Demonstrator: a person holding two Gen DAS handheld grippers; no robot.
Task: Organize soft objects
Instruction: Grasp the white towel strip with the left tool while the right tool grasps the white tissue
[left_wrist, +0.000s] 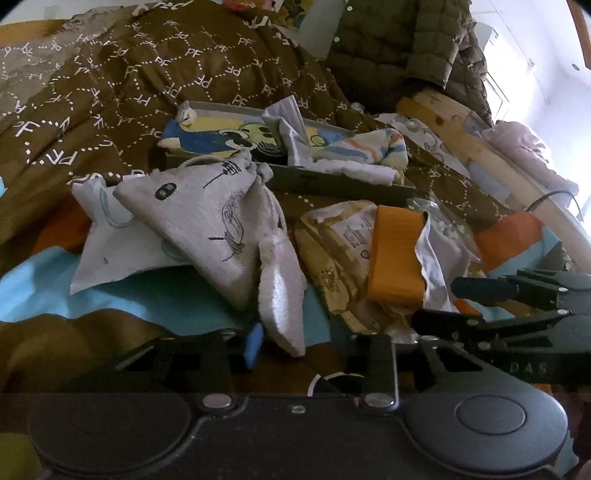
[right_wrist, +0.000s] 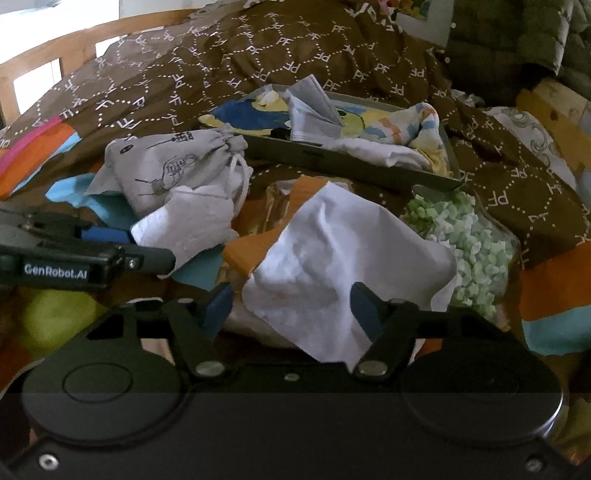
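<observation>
A brown patterned quilt (left_wrist: 155, 74) carries a tray (left_wrist: 332, 182), drawstring pouch (left_wrist: 207, 206) and scattered cloths.

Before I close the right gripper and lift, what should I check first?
1. Right gripper open: ok.
2. White cloth sits between its fingers: ok.
3. Cloth free of the orange block: not ok, it lies over the block.
4. Left gripper has a hold on the fluffy cloth: cannot tell.
5. Room left in the tray: cannot tell.
6. Grippers apart from each other: ok.
</observation>
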